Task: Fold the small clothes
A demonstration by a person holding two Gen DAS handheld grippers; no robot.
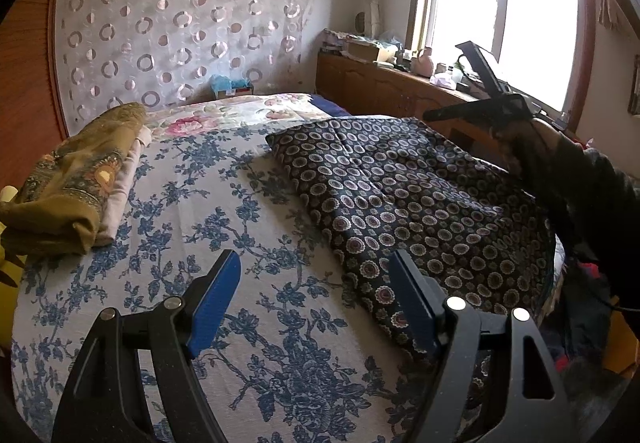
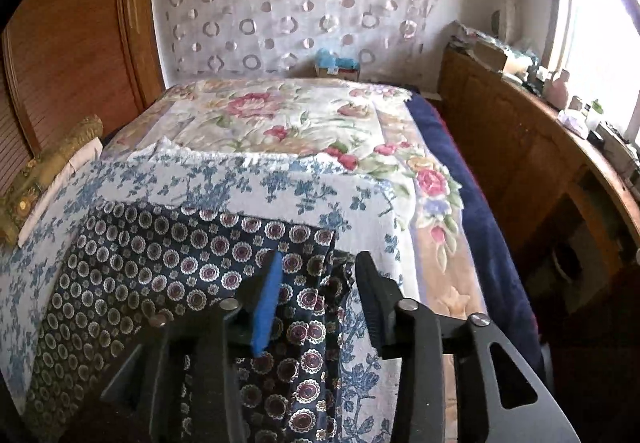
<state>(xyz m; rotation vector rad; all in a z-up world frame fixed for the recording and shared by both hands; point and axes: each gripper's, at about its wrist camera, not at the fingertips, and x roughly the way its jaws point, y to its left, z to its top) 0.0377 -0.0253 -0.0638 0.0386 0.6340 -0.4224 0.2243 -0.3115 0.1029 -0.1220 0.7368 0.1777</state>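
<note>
A dark navy garment (image 1: 400,203) printed with small round flowers lies flat and folded on the blue-flowered bed sheet (image 1: 192,203). My left gripper (image 1: 314,263) hangs open over the sheet, just left of the garment's near edge, with nothing between its blue pads. In the right wrist view, my right gripper (image 2: 319,263) stands over the garment's (image 2: 160,263) far right corner. Its jaws are apart, and the cloth lies loose below and between them without being pinched. A dark sleeve (image 1: 580,203) carries that gripper above the garment's right side.
A folded pile with an olive patterned cloth (image 1: 68,183) on top sits at the bed's left edge. A rose-patterned blanket (image 2: 288,119) covers the far end. A cluttered wooden cabinet (image 2: 520,163) runs under the window on the right, and a wooden wardrobe (image 2: 72,43) stands on the left.
</note>
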